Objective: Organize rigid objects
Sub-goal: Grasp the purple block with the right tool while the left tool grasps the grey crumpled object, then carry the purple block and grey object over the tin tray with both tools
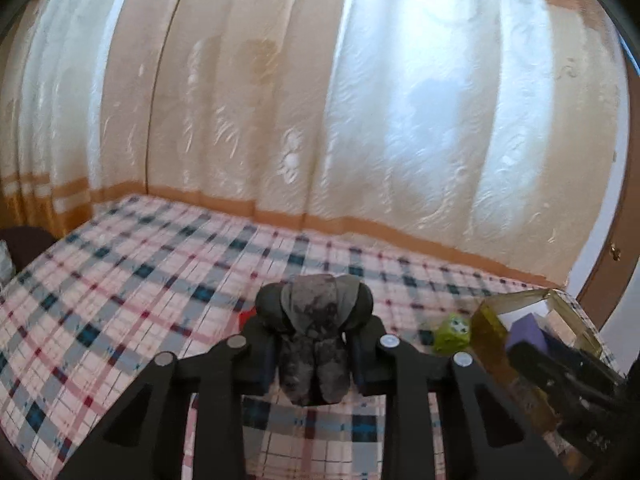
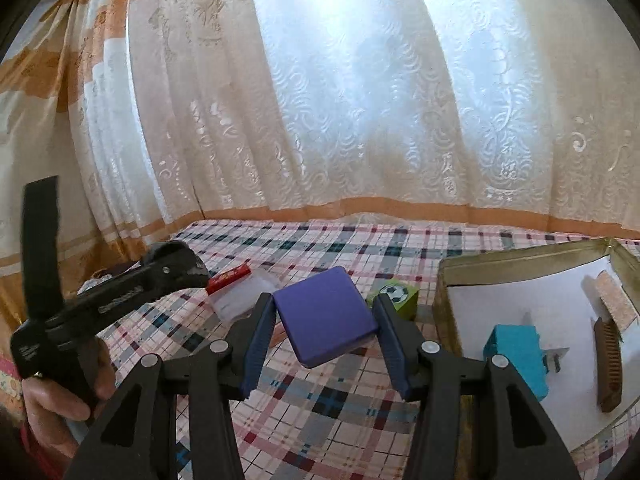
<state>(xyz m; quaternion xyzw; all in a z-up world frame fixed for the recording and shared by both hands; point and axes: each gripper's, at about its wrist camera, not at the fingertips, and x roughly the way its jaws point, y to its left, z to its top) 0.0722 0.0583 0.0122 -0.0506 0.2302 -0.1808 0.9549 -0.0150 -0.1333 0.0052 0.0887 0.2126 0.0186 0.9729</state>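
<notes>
Left gripper [image 1: 314, 344] clamping grey stone [image 1: 312, 320], right gripper [image 2: 324, 320] pinching purple block [image 2: 326, 316] (tilted)

Bare checked cloth [image 2: 328, 412] lies open ahead; the green cube [image 2: 396, 300] and tin wall [image 2: 444, 304] seemingly crowd the right.

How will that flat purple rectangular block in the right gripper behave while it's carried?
The flat purple rectangular block looks rigid, holding its shape between the right gripper pads. Its smooth faces may be slippery. It sits tilted, so it might pivot.
</notes>
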